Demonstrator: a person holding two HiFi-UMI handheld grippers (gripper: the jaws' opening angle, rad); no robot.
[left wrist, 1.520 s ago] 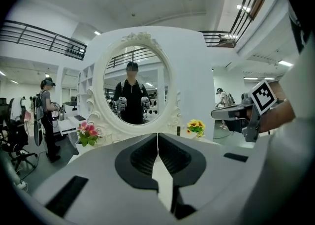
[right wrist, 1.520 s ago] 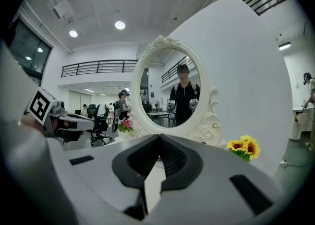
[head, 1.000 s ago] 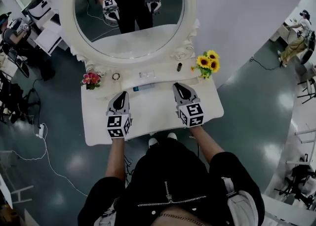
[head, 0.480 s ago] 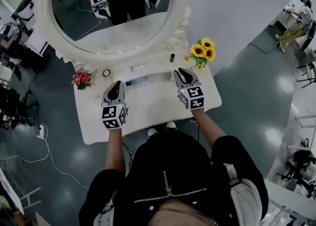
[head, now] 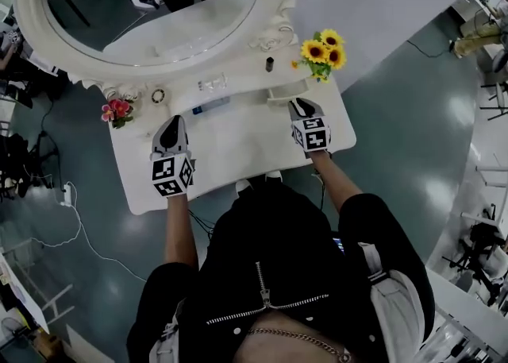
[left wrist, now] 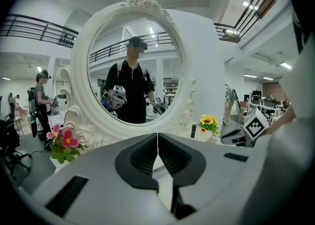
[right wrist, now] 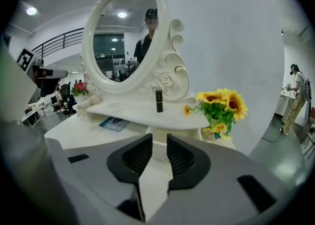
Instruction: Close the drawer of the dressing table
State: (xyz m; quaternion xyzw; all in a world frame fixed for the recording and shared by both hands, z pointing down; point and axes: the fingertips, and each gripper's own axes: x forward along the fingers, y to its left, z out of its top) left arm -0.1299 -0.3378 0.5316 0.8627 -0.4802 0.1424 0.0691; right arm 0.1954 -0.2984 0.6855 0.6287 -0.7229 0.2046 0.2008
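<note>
Watching for a skewed push: the dressing table (head: 238, 159) looks broad and steady, but its small drawer (head: 282, 99), standing pulled out from under the raised back shelf on the right side, looks light. The right gripper (head: 301, 105) sits just in front of it, jaws opening with nothing between them; the drawer front shows through the gap.

Judgement: contact off-centre, or with one jaw tip only, could cock the drawer in its slot and jam it. Too brisk a shove could shake the shelf and tip the sunflowers (head: 321, 52) or the dark upright tube (head: 270, 62) standing on it.

The left gripper (head: 172, 122) hovers over the bare tabletop, jaws together, empty.

Room: open hall, glossy grey-green floor (head: 397, 163), cables at left, other people well apart.

Tabletop: white, smooth, mostly bare. Oval mirror (head: 159, 32) at the back, pink flowers (head: 117, 109) at left, a flat blue-labelled pack (head: 210, 105) near the shelf
</note>
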